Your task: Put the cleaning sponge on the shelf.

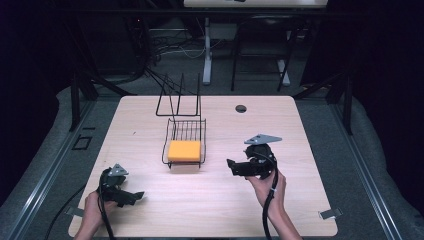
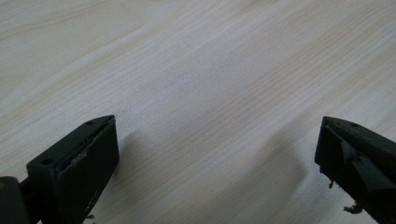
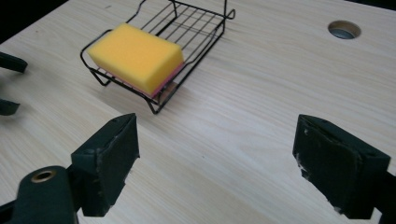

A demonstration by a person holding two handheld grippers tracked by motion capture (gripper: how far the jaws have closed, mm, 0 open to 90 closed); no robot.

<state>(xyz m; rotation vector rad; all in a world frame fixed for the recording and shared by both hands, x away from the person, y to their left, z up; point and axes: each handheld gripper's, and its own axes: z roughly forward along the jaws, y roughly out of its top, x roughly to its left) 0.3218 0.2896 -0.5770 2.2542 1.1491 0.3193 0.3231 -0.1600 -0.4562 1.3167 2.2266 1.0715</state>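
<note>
Rack: a black wire rack (image 1: 184, 141) stands near the middle of the tabletop (image 1: 150, 200); also in the right gripper view (image 3: 196, 28).
Sponge: a yellow sponge (image 1: 184, 150) lies in the near end of the rack, touching its wires; the right gripper view (image 3: 136, 56) shows a pink layer under the yellow.
Frame: a taller black wire frame (image 1: 179, 97) stands just behind the rack, towards the far edge.
Hole: a round cable hole (image 1: 241, 108) sits near the far edge, right of the frame, well apart from the rack; also in the right gripper view (image 3: 344, 29).
Left tongs: the left tongs (image 1: 134, 196) are held low at the near left corner, jaws wide apart with nothing between them; the left gripper view (image 2: 215, 154) shows bare wood between the jaws.
Right tongs: the right tongs (image 1: 232, 166) are held right of the rack, jaws pointing left towards it and wide apart, gripping nothing; the right gripper view (image 3: 215, 158) shows the rack and sponge ahead, apart from the jaws.
Obstructions: nothing lies between either tongs and the rack.
Open room: bare tabletop runs along the near edge, between the two tongs, and across the right half.
Edges: corners are rounded; grey clips (image 1: 330, 213) sit at the near corners.
Surface: pale wood grain, matte.
Room: dark, with grey floor (image 1: 370, 150), black struts and a white table leg (image 1: 207, 50) beyond the far edge.
</note>
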